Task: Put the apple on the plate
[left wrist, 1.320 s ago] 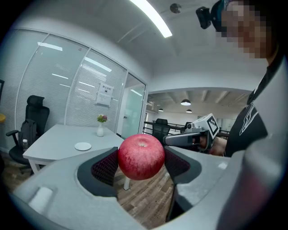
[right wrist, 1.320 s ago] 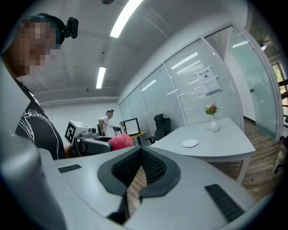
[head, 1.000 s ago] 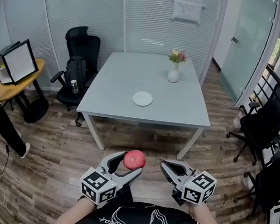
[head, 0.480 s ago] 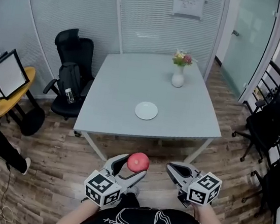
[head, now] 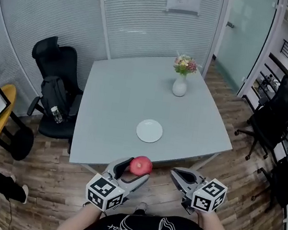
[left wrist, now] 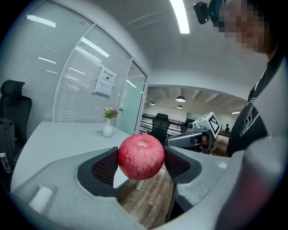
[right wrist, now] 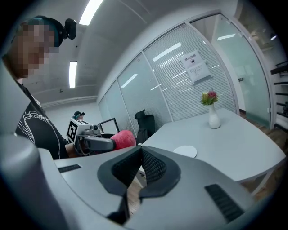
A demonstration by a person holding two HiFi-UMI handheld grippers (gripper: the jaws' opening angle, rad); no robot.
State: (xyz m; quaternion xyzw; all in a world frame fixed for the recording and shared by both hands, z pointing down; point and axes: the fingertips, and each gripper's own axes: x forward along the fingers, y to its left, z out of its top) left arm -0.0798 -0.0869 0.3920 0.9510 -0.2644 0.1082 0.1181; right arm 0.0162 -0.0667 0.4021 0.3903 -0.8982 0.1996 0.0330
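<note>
A red apple (head: 141, 165) sits between the jaws of my left gripper (head: 134, 169), which is shut on it and held in the air short of the table's near edge. In the left gripper view the apple (left wrist: 141, 156) fills the gap between the two dark pads. The white plate (head: 149, 131) lies bare on the pale grey table (head: 108, 107), ahead of both grippers. My right gripper (head: 177, 174) hangs beside the left one, shut with nothing in it. From the right gripper view, its pads meet at the tips (right wrist: 140, 149), with the plate (right wrist: 185, 151) beyond.
A white vase of flowers (head: 180, 83) stands toward the table's far right. A black office chair with a backpack (head: 55, 92) sits left of the table, and more black chairs (head: 274, 121) at the right. Wooden floor (head: 36, 176) lies under the grippers.
The table and plate have come closer and lower in the head view as the person walks up. Both grippers keep their pose, and the apple stays in the left one.
</note>
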